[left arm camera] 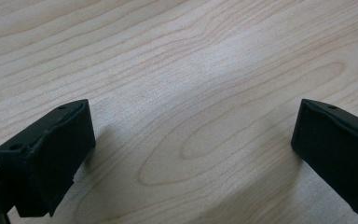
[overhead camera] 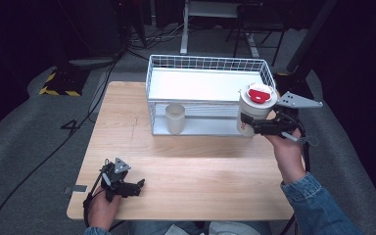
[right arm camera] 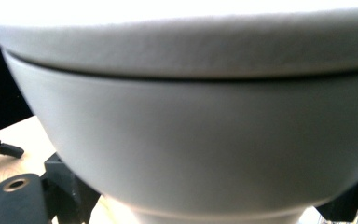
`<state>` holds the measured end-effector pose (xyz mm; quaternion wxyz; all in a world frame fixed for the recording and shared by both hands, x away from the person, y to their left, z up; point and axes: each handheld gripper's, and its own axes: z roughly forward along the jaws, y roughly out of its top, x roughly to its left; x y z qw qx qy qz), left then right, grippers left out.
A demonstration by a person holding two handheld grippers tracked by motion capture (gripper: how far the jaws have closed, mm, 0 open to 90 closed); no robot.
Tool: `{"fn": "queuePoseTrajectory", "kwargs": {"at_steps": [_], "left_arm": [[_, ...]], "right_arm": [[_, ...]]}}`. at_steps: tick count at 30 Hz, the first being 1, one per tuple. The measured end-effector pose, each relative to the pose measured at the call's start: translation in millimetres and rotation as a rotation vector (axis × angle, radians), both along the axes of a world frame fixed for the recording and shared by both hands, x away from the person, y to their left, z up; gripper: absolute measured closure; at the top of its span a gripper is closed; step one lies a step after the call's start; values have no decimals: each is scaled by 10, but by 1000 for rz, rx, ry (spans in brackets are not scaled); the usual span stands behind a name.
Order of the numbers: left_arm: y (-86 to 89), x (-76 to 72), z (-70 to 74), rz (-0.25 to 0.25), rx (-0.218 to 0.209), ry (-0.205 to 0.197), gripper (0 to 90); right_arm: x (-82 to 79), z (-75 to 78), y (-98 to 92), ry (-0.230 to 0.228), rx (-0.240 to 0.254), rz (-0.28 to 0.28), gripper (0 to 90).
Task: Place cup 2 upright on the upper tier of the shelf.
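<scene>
Wood-grain tabletop (overhead camera: 186, 166) right under my left gripper (overhead camera: 136, 186), which sits near the front left corner, jaws spread wide with nothing between them, idle; in the left gripper view they rest just above the bare wood. My right gripper (overhead camera: 254, 126) is clamped on the white cup (overhead camera: 254, 111) with the white lid and red patch on top, gripping its lower body from the side. I hold that cup upright and lifted at the right edge of the table, just in front of the right end of the wire rack (overhead camera: 208, 95); in the right gripper view its wall and lid rim sit right against the camera, blurred. Farther back, the rack stands at the rear of the table with a white top tray, bare, and a lower shelf where a plain white cup (overhead camera: 175, 118) stands at the left. My read: pick is done, cup is in transit, placement is left. Can't tell yet whether it goes on the top tray or the lower shelf; either way the release is still to come.
</scene>
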<state>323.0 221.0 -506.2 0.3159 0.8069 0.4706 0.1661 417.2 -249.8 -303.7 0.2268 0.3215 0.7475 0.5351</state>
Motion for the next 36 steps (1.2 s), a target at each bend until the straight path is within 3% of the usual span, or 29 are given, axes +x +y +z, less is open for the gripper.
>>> {"fn": "queuePoseTrajectory", "kwargs": {"at_steps": [11,36], "left_arm": [[5,-18,-1,13,0,0,0],[8,13,0,27,-2,0,0]], "right_arm": [[176,233,75,-22,27,6,134],[704,515,422,-59,46,-24,134]]}}
